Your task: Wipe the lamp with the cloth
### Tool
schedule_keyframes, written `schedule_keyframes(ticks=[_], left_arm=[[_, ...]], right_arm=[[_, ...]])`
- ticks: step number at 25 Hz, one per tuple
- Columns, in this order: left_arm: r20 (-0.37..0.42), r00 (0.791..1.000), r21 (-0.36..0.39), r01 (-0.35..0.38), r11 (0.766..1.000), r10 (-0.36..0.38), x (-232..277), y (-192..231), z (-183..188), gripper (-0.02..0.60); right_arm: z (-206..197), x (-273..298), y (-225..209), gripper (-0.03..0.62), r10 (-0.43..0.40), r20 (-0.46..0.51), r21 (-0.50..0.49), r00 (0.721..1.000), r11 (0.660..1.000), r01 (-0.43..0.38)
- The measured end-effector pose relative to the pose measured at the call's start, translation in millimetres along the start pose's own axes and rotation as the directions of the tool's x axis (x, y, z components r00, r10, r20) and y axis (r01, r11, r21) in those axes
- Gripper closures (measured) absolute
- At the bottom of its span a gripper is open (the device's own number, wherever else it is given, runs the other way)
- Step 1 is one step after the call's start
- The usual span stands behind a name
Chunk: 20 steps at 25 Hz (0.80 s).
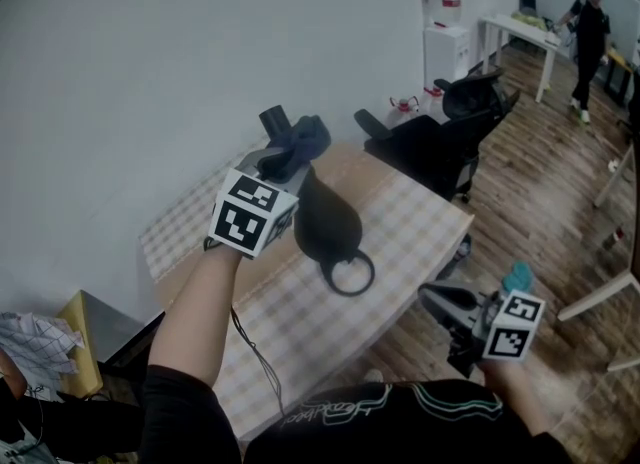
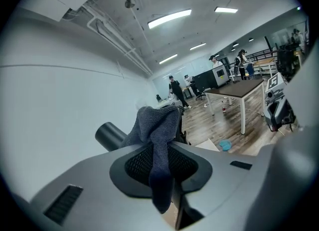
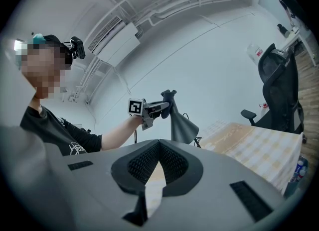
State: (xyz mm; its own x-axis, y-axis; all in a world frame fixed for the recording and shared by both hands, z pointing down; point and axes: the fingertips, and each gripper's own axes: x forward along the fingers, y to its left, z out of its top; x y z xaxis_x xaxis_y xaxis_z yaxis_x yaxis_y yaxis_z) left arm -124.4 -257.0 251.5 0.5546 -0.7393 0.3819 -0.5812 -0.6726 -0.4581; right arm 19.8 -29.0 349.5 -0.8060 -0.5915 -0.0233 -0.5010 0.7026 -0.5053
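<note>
The left claw point(image 1: 284, 160), pinching the cloth point(image 1: 302, 142), hovered just beside the upright lamp point(image 1: 326, 220)'s top, the shut, empty right claw point(image 1: 441, 303) well apart, nearer.

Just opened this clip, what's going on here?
A person holds a gripper in each hand. The left gripper is clamped on a dark cloth, held at the top of a black lamp standing on the checked table. The right gripper hangs low beside the table, jaws shut and empty.

Top of lamp point(image 1: 325, 220) hidden behind cloth point(image 1: 298, 145) & left gripper point(image 1: 288, 164); forearm point(image 1: 195, 317) covers pt of table point(image 1: 412, 224) near-left edge.
</note>
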Motion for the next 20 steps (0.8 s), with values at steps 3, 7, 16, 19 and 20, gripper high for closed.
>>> schedule_keyframes(ticks=[3,7,16,19,20], left_arm=[[-0.018,1.0,-0.014,0.016,1.0,-0.016,0.6,-17.3,-9.1,0.509],[-0.046,0.998,-0.03,0.031,0.999,-0.032,1.7,-43.6,-24.3,0.509],[-0.11,0.994,-0.061,0.021,0.998,-0.027,5.8,-93.6,-53.3,0.509],[-0.135,0.991,-0.067,0.016,0.998,-0.024,5.8,-107.8,-62.6,0.509],[-0.142,0.99,-0.075,0.016,0.997,-0.026,5.5,-112.0,-66.0,0.509]], right_arm=[[-7.0,-5.5,2.6,0.583,0.009,0.008,0.003,1.0,1.0,-0.009],[-22.3,-14.5,4.9,0.583,0.018,0.007,0.02,1.0,1.0,-0.018],[-47.9,-54.0,17.2,0.583,0.014,0.005,0.036,1.0,0.999,-0.014],[-51.9,-73.0,23.6,0.583,-0.003,0.008,0.034,1.0,0.999,0.003],[-53.5,-79.1,26.4,0.583,-0.008,0.01,0.033,1.0,0.999,0.007]])
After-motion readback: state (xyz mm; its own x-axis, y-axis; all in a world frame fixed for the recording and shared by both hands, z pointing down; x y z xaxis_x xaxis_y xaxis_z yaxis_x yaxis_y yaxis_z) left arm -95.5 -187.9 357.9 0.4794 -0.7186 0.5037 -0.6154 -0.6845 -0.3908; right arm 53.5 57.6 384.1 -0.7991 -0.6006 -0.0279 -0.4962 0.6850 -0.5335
